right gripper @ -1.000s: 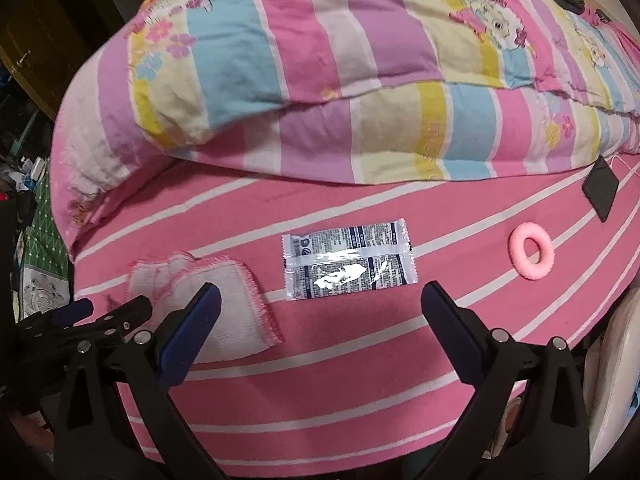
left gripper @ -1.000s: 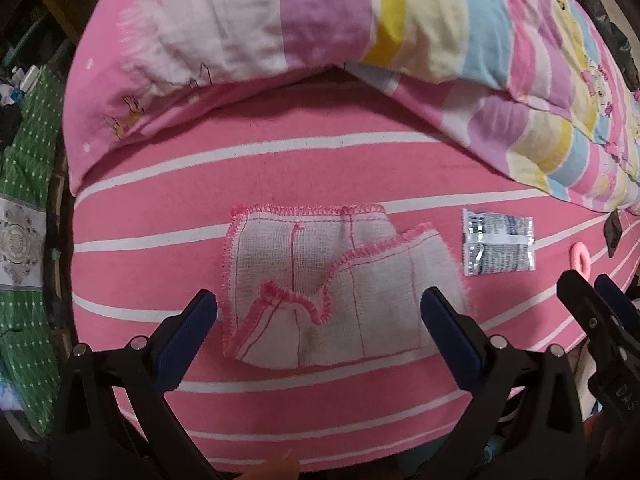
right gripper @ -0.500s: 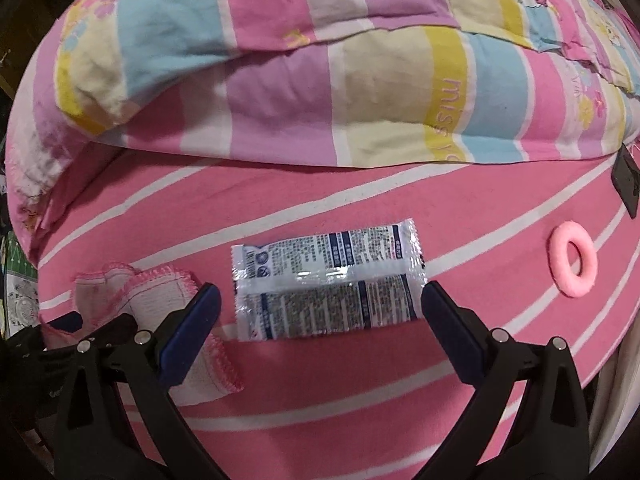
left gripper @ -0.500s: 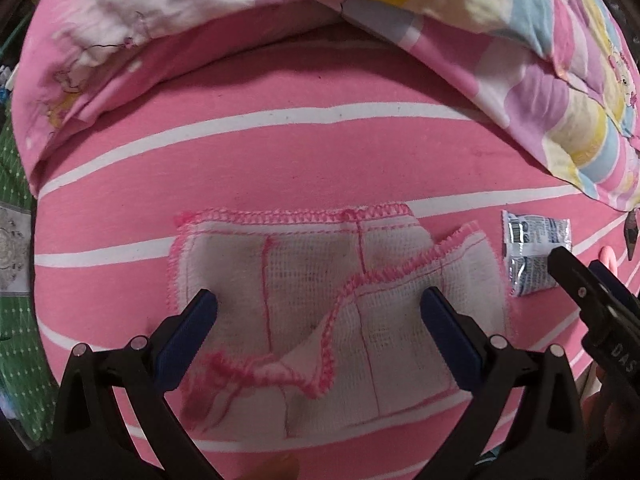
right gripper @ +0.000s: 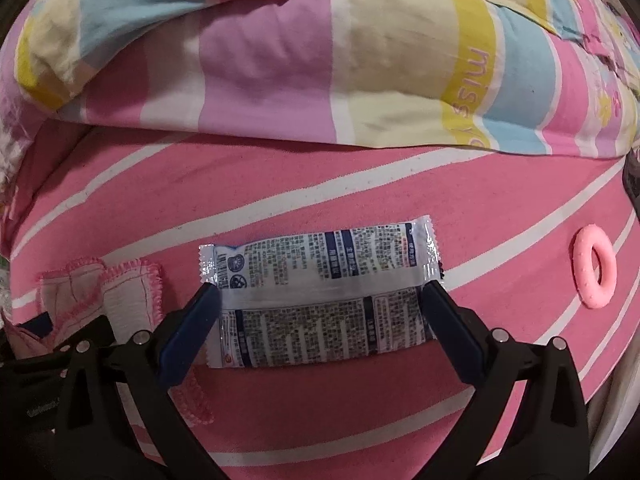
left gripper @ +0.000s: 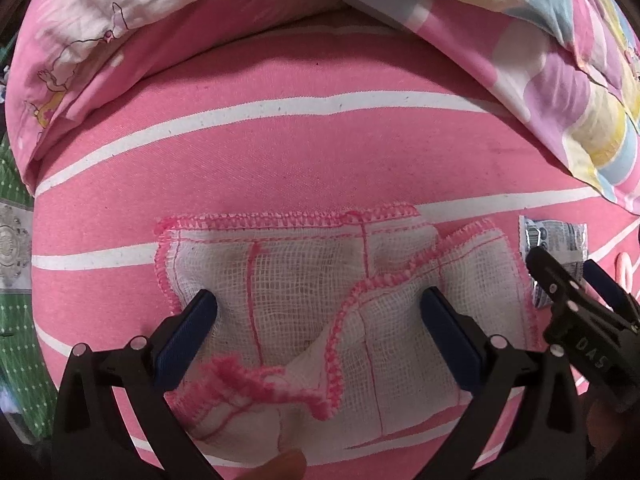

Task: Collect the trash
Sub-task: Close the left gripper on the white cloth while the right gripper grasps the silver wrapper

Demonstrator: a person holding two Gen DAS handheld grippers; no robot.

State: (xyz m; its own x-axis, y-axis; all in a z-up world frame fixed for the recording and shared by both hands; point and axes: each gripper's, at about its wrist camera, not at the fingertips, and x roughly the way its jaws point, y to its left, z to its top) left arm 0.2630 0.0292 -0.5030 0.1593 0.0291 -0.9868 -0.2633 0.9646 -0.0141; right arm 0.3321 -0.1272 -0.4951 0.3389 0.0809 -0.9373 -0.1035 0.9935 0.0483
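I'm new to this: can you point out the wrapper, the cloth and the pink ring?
wrapper [right gripper: 320, 296], right wrist view, its middle seam.
cloth [left gripper: 304, 280], left wrist view, its gauze centre.
ring [right gripper: 581, 276], right wrist view, its left rim.

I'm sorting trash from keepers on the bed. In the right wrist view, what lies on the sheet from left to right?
gauze cloth → printed wrapper → pink ring

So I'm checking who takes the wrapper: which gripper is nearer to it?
Right. The right gripper has its open fingers on either side of the wrapper; the left gripper is over the gauze cloth beside it.
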